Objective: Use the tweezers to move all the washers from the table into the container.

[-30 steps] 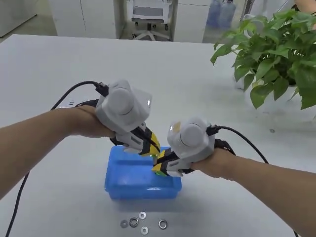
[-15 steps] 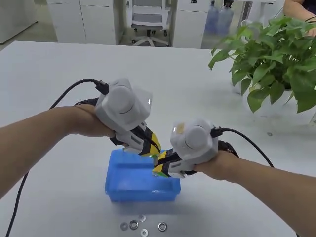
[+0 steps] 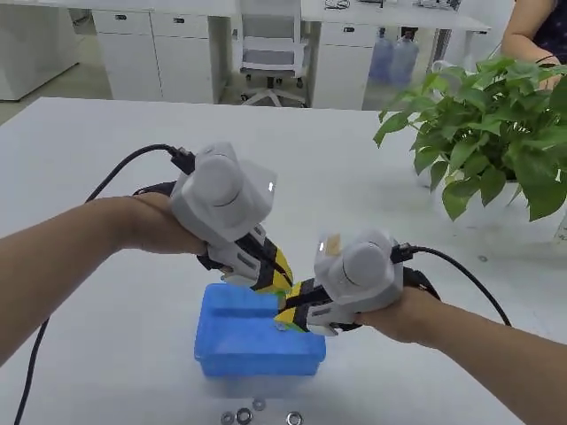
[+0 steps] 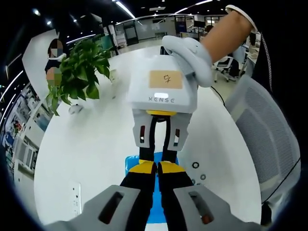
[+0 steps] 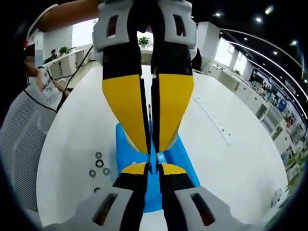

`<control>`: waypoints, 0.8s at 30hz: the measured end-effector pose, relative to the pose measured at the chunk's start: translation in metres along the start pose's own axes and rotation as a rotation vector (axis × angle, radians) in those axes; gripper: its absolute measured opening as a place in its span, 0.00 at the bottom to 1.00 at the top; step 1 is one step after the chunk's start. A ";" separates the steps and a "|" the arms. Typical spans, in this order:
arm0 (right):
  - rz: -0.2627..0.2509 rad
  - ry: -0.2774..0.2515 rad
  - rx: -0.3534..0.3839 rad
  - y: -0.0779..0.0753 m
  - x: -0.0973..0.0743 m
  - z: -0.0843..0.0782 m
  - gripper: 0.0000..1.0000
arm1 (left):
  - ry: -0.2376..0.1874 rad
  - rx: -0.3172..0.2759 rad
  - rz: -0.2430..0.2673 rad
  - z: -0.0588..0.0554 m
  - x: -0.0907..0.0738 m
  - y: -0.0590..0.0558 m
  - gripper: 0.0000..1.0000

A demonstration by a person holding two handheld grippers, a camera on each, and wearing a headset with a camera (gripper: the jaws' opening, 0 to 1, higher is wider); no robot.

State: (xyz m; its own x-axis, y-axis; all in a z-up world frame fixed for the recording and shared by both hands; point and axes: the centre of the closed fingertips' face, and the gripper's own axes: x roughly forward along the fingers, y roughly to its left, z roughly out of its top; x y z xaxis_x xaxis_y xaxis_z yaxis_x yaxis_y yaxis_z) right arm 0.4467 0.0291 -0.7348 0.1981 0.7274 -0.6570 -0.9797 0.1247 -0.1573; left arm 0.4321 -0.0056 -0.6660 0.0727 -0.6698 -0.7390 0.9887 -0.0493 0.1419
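Observation:
Both grippers meet tip to tip above the blue container (image 3: 239, 341). A thin metal pair of tweezers (image 5: 149, 126) runs between the two jaw pairs. In the head view my left gripper (image 3: 282, 270) comes in from the upper left and my right gripper (image 3: 285, 314) from the right. Seen from the right gripper (image 5: 149, 168), the left gripper (image 5: 150, 144) hangs from above, and both are shut on the tweezers. Several washers (image 3: 257, 412) lie on the table in front of the container, also washers (image 5: 98, 162) and washers (image 4: 196, 165).
A potted plant (image 3: 496, 133) stands at the back right of the white table (image 3: 89, 159). Cables (image 3: 133, 164) trail from both grippers across the table. An office chair (image 3: 270, 40) and cabinets stand beyond the far edge.
The head camera has tilted up, so everything sits lower in the picture. Both grippers stay tip to tip over the container, with the right one a little further right.

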 end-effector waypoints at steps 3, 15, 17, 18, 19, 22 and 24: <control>-0.002 -0.004 -0.009 0.006 -0.004 0.003 0.11 | 0.000 -0.002 -0.009 0.002 -0.004 -0.005 0.06; -0.042 -0.043 -0.014 0.025 -0.020 0.016 0.11 | 0.003 0.036 -0.027 0.017 -0.016 -0.029 0.06; -0.048 -0.041 -0.019 0.028 -0.022 0.016 0.11 | 0.003 0.038 -0.035 0.018 -0.017 -0.032 0.06; -0.051 -0.043 -0.019 0.030 -0.022 0.016 0.11 | 0.003 0.039 -0.037 0.019 -0.017 -0.033 0.06; -0.054 -0.044 -0.017 0.032 -0.023 0.016 0.11 | 0.001 0.040 -0.040 0.019 -0.018 -0.035 0.06; -0.062 -0.045 -0.016 0.036 -0.027 0.016 0.11 | 0.001 0.049 -0.047 0.021 -0.018 -0.041 0.06; -0.068 -0.049 -0.014 0.040 -0.029 0.016 0.11 | -0.003 0.055 -0.051 0.023 -0.018 -0.045 0.06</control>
State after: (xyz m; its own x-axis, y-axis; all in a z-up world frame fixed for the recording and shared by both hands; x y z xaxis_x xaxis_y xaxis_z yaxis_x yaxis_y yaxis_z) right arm 0.4016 0.0235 -0.7104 0.2616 0.7501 -0.6073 -0.9634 0.1653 -0.2108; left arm 0.3835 -0.0082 -0.6435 0.0223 -0.6677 -0.7441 0.9824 -0.1236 0.1403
